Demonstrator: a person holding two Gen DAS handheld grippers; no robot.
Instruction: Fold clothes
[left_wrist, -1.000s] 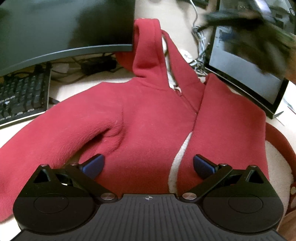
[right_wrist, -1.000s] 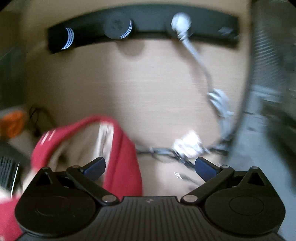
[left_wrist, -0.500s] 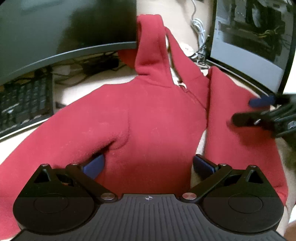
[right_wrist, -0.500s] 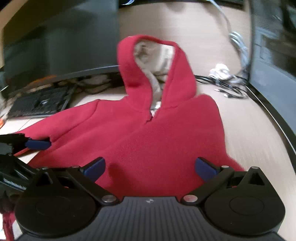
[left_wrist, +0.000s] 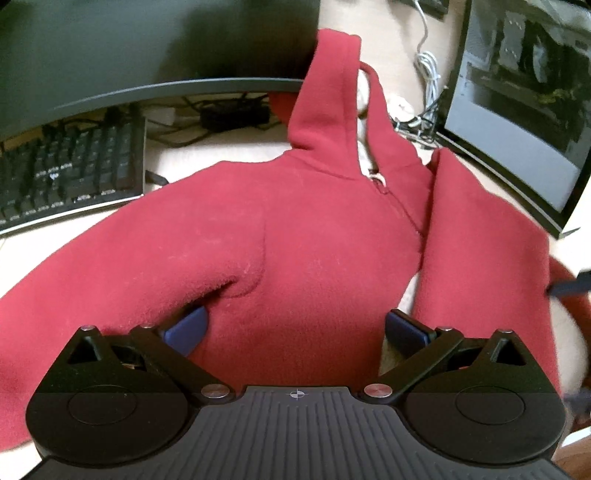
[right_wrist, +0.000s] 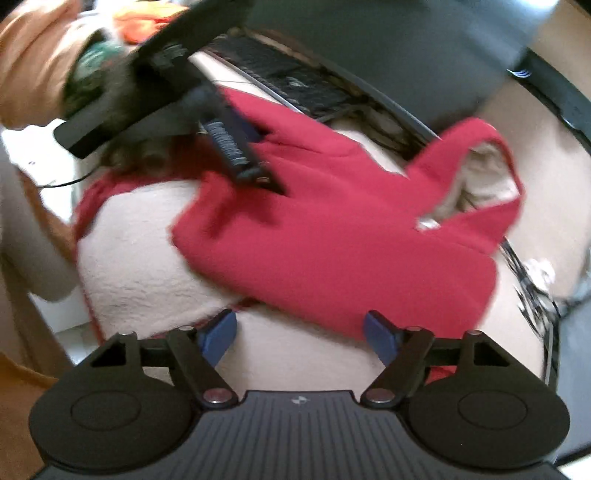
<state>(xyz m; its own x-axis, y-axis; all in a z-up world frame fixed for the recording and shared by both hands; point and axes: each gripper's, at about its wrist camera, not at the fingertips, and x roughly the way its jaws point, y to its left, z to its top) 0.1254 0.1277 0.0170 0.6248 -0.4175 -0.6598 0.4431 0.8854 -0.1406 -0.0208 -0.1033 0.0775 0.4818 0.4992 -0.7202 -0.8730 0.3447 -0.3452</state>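
A red fleece hoodie (left_wrist: 314, 236) lies front-up on the desk, hood toward the monitor, zip partly undone. My left gripper (left_wrist: 295, 328) hovers open low over its chest, the left pad tucked by the armpit of the spread sleeve (left_wrist: 92, 280). In the right wrist view the hoodie (right_wrist: 351, 229) shows its cream lining (right_wrist: 147, 251) where one front panel lies turned back. My right gripper (right_wrist: 299, 338) is open just above that lining near the hem, holding nothing. The left gripper's fingers (right_wrist: 229, 144) show blurred at upper left.
A black keyboard (left_wrist: 70, 173) and a dark curved monitor (left_wrist: 147, 48) stand behind the hoodie. A second screen (left_wrist: 517, 110) borders the right side, with white cables (left_wrist: 428, 74) beside it. A person's orange sleeve (right_wrist: 33, 66) is at far left.
My right gripper swung from the back of the desk, past the hood, down to the hoodie's right lower side. The left gripper edged closer over the chest. Both stayed open.
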